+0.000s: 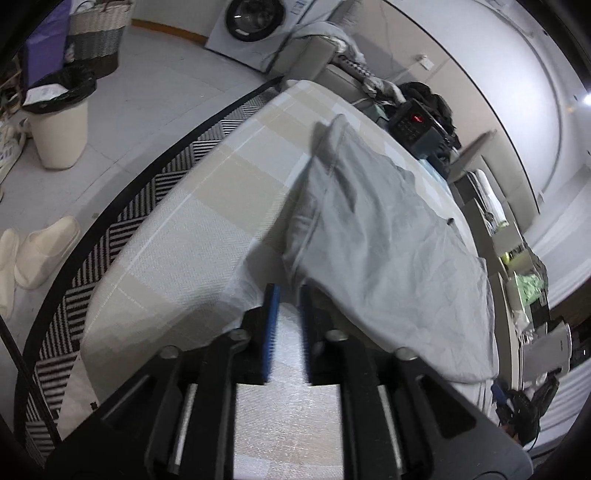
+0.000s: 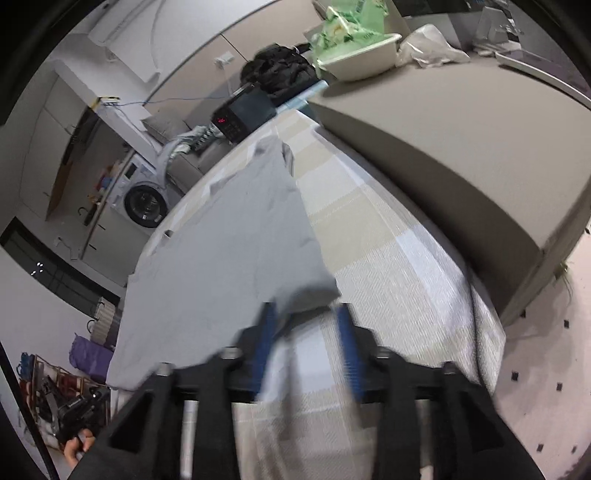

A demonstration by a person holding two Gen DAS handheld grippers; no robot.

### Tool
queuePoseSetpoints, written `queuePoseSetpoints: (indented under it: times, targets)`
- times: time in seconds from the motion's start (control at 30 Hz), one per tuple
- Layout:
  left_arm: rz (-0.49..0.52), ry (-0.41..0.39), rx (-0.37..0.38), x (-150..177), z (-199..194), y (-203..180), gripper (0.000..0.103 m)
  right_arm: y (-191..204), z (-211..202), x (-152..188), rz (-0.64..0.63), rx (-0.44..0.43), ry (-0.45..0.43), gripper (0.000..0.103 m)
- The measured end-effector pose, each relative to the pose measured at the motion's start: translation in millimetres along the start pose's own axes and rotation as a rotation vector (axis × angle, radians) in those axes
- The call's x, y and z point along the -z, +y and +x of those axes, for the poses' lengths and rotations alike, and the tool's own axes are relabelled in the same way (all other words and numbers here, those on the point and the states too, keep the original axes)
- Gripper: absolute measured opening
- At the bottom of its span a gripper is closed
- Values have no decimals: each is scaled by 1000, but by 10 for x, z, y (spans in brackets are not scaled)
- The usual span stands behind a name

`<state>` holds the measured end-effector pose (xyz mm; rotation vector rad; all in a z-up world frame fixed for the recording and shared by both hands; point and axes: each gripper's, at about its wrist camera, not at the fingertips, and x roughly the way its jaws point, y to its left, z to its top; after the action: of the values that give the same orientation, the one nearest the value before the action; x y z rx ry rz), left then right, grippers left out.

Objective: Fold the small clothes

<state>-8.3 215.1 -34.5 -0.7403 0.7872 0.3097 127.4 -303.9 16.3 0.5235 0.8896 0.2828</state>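
A light grey garment [image 1: 388, 240] lies spread on a surface with a beige-and-white checked cover [image 1: 184, 240]. Its near edge is bunched just beyond my left gripper [image 1: 288, 295]. The blue pads stand a little apart, the cover shows between them, and the cloth reaches the right finger's tip without being pinched. In the right wrist view the same garment [image 2: 229, 258] stretches away to the left, and one corner of it lies at the tips of my right gripper [image 2: 306, 314]. That gripper's jaws are wide apart over the checked cover [image 2: 388, 258], with nothing clamped.
A black box with a red display [image 1: 413, 125] [image 2: 240, 118] and dark clothes sit at the far end. A beige padded block [image 2: 443, 147] borders the right side. On the floor are a striped rug [image 1: 147, 199], slippers [image 1: 44, 254], a bin [image 1: 59, 136] and a washing machine [image 1: 251, 22].
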Motion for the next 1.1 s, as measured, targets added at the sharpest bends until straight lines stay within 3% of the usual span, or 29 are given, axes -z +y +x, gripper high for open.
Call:
queuePoseSetpoints:
  times: [0.17,0.3,0.4,0.47,0.5,0.67,0.77,1.0,1.03,1.1]
  targets:
    - [33,7,59,-13,30,-137,58,-51,159,-93,-5,-50,-3,47]
    - [0,15,68,-60,146,-130,59,-20,263,-175,-4,-120,29,47]
    - [-30,19,80,-89,183,-112,59,11,207,-188,-7,-247,57,47]
    - [-47,4,115,-105,146,-120,58,-6,133,-196,4,-382,81,47]
    - [-41,-4,121,-112,131,-133,59,-8,103,-196,2,-399,82,48]
    - [3,-2,63,-141,167,-183,59,-65,66,-165,-71,-156,69,50]
    - [3,30,38,-116,238,-165,59,-125,111,-121,-66,-117,82,50]
    - [174,49,-12,-10,285,-246,56,-22,248,-111,-209,-72,66,49]
    - [211,41,-21,-1,280,-276,46,-1,276,-121,-232,-67,63,44]
    - [275,30,-46,15,276,-329,29,43,312,-141,-271,-72,63,19]
